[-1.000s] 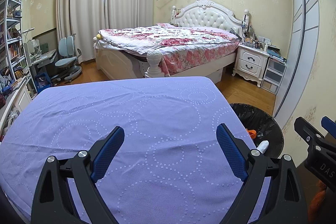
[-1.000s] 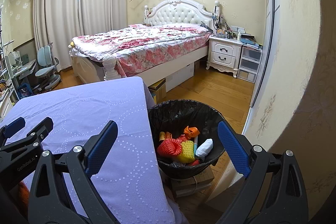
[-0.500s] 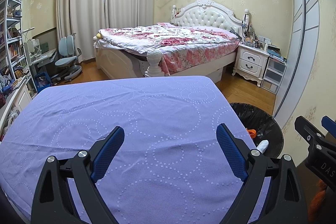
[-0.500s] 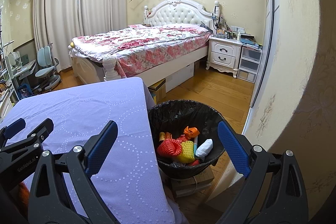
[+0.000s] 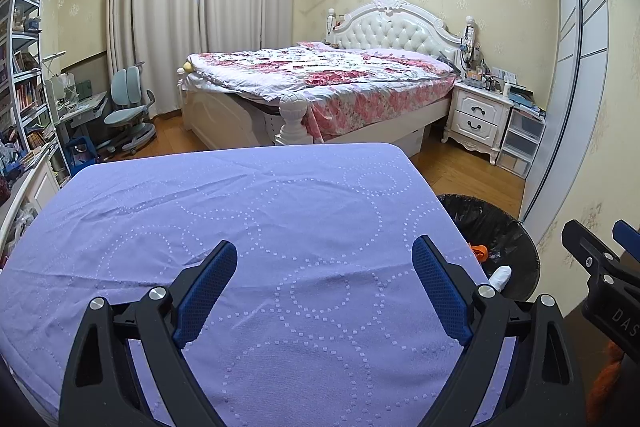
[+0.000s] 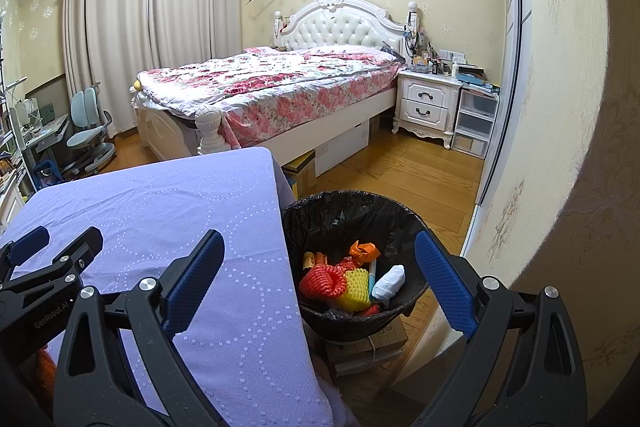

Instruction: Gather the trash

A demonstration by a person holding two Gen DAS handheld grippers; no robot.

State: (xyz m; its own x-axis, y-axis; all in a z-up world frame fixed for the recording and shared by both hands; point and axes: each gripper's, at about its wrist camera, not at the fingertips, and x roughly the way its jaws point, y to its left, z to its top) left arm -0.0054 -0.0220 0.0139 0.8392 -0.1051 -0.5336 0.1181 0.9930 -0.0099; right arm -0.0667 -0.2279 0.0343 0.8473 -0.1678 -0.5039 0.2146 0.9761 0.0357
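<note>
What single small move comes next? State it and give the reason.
Probably just draw both grippers back and stop. Left gripper and right gripper have their jaws open and hold nothing, the purple tablecloth shows no trash in either view, and the bin already holds the colourful pieces.

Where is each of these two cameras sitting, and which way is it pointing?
Left wrist view: rides on the left tool, looking forward over the purple tablecloth toward the bed; its own open fingers show, plus the right tool at the right edge.
Right wrist view: rides on the right tool, looking over the table's right edge down into the black trash bin holding trash; its open fingers show, plus the left tool at left.
Shared: tablecloth, bin, bed, nightstand.
</note>
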